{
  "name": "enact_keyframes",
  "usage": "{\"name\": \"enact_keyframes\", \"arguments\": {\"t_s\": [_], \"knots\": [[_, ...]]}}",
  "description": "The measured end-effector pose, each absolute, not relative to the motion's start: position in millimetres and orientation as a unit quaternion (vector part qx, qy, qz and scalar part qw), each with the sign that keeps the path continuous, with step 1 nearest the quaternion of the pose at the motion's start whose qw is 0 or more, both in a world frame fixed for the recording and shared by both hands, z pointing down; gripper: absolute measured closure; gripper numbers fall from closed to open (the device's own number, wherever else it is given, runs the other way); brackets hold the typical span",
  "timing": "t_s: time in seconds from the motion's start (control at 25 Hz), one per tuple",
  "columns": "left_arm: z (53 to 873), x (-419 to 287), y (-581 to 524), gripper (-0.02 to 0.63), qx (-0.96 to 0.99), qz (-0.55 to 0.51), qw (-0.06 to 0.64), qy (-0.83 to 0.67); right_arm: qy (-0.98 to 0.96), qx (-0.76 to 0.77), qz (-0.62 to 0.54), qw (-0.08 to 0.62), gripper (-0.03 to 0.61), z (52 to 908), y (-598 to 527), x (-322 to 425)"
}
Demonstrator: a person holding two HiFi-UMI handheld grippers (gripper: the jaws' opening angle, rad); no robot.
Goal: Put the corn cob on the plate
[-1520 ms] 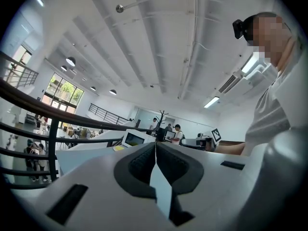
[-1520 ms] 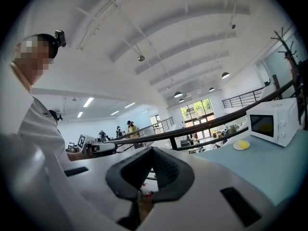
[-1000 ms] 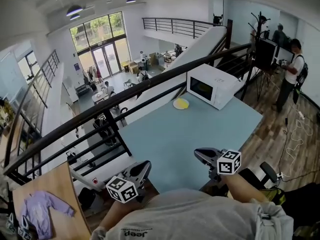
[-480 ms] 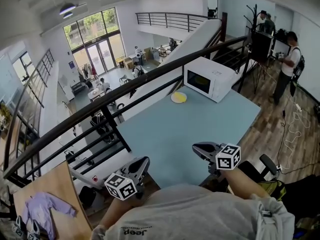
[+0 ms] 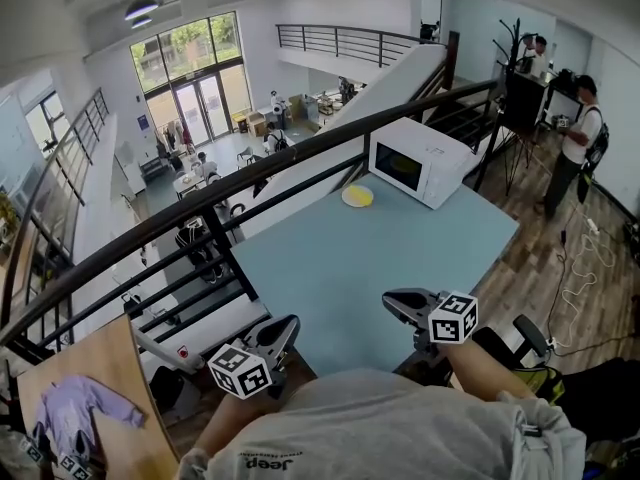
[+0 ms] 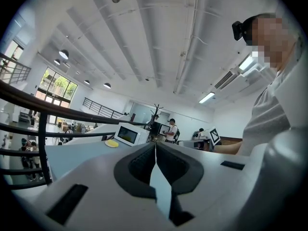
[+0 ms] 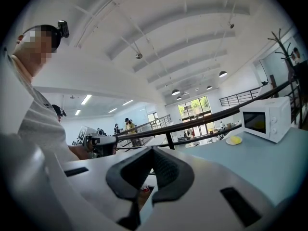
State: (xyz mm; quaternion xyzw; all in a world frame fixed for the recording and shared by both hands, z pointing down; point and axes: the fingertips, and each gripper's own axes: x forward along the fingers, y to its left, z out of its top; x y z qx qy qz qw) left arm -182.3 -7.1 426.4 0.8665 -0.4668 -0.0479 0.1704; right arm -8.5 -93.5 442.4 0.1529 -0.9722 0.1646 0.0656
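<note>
Head view: the left gripper (image 5: 285, 328) and right gripper (image 5: 395, 300) hover at the near edge of the light blue table (image 5: 380, 248), well apart from each other. The white round plate (image 5: 358, 196), bearing a yellow item too small to identify, lies far ahead of both grippers, just beside the white microwave (image 5: 420, 160).
Left gripper view: jaws together, nothing between.
Right gripper view: jaws together, empty.

Bright, even daylight from tall windows (image 5: 190, 53), with strong fisheye bending at the edges.
</note>
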Motion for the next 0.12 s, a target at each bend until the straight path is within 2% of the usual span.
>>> {"name": "enact_keyframes", "arguments": {"t_s": [0.12], "knots": [[427.6, -181.3, -6.7, 0.592, 0.868, -0.042, 0.176, -0.462, -0.971, 0.153, 0.168, 0.068, 0.561, 443.5, -94.6, -8.9]]}}
